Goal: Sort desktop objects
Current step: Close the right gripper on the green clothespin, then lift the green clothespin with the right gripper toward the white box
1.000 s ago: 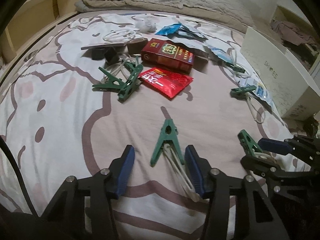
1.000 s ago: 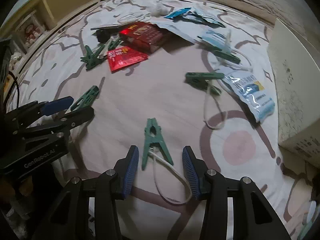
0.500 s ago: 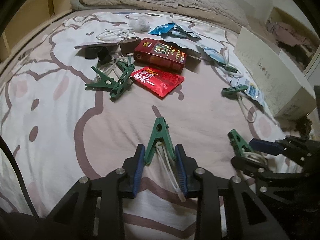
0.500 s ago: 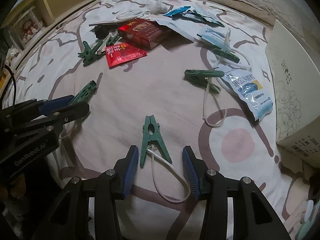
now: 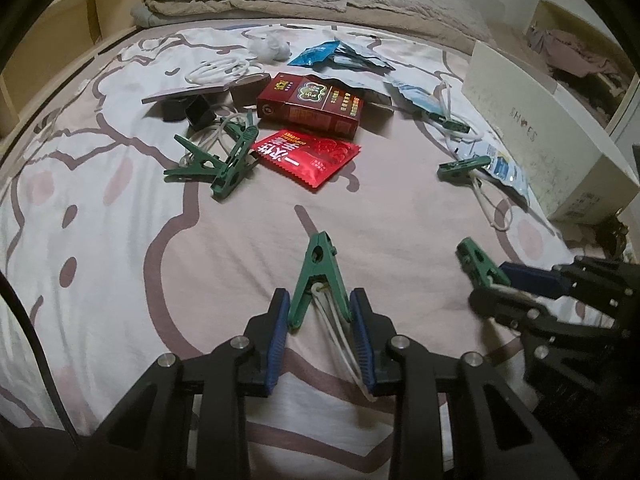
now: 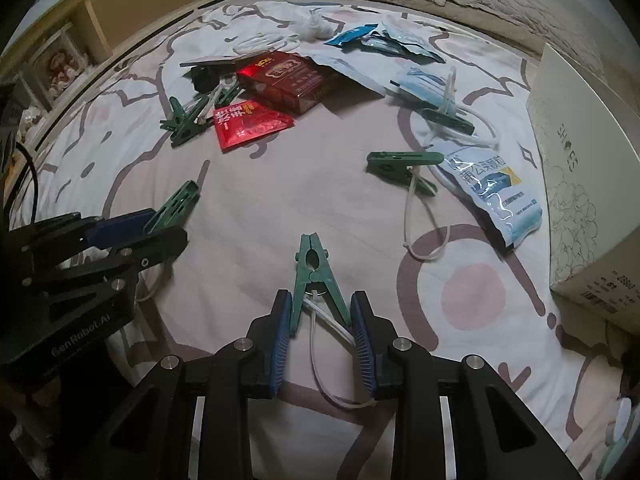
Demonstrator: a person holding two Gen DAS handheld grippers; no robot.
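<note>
Two green pegs lie on the bedsheet [image 5: 120,240], one per gripper. In my left view, my left gripper [image 5: 320,332] is clenched on its green peg [image 5: 318,276], long axis pointing away. In my right view, my right gripper [image 6: 322,330] is closing on its own peg [image 6: 314,276], pads at the spread handles, nose pointing away.

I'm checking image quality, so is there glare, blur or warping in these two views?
Left wrist view: dim, sharp, bed edge bowed by the fisheye, corners black. Right wrist view: same warping, glare on the red packet and blue-white pouch.
</note>
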